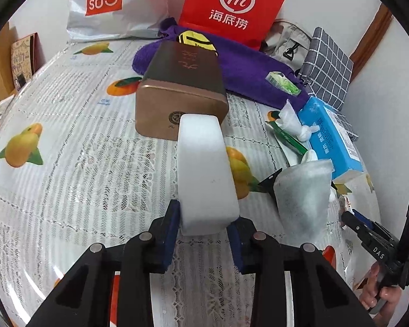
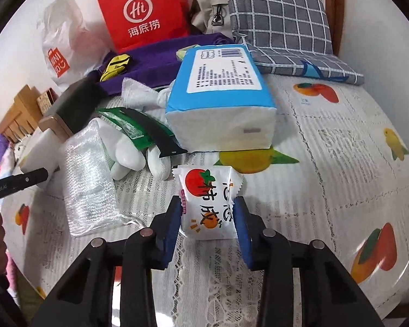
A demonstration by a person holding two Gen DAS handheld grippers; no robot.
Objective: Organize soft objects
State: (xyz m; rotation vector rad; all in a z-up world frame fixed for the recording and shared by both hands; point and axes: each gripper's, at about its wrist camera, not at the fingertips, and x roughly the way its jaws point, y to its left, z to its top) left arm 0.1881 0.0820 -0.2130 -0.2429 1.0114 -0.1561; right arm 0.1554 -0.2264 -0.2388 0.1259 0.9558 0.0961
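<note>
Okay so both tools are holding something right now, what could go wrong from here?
1. The left tool grips the white foam block only at its near end; the far end reaches the brown box and could nudge it or lever loose.
2. The right tool pinches a puffy snack packet; squeezing harder might burst it.
3. The tissue pack sits close ahead and could get bumped.

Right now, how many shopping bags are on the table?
2: the red Haidilao bag stands at the back wall, and the white Miniso bag is to its left. Others may be hidden.
</note>
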